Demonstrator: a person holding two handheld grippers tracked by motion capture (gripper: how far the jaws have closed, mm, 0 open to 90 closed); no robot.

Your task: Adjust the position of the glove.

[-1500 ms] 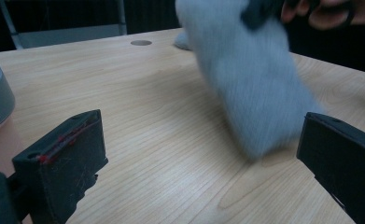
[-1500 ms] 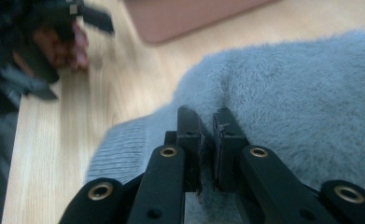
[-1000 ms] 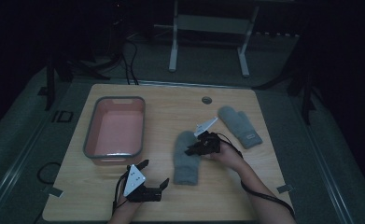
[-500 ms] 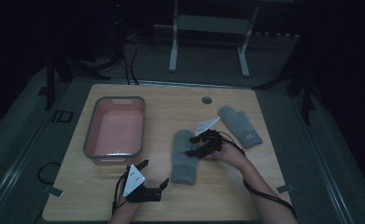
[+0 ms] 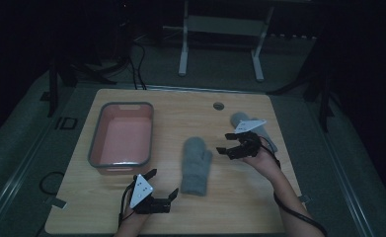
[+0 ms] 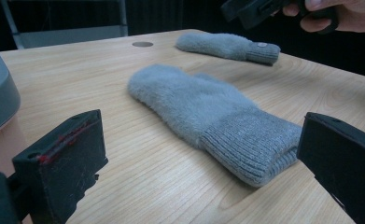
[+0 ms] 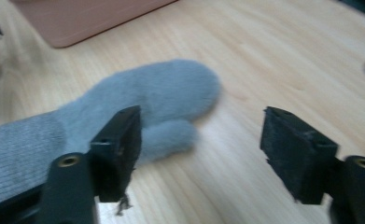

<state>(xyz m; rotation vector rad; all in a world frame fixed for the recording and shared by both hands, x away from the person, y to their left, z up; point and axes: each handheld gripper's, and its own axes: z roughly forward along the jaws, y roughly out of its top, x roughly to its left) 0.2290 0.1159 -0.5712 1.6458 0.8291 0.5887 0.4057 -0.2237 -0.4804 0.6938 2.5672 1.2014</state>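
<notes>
My left hand-held gripper [image 5: 160, 183] rests gaping near the worktop's [image 5: 240, 197] front edge. A grey mitten [image 5: 196, 164] lies flat mid-worktop. My right hand-held gripper [image 5: 224, 143], jaws just opened and empty, hovers beside it; a second mitten [image 5: 265, 132] lies toward the right edge.

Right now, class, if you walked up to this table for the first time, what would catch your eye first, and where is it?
Probably the grey mitten lying flat mid-table, cuff toward the person, with its twin mitten farther back on the right. Next, the pink tub with a grey rim on the left. The right gripper hovers open between the mittens, holding nothing; the left gripper waits open at the near edge.
</notes>
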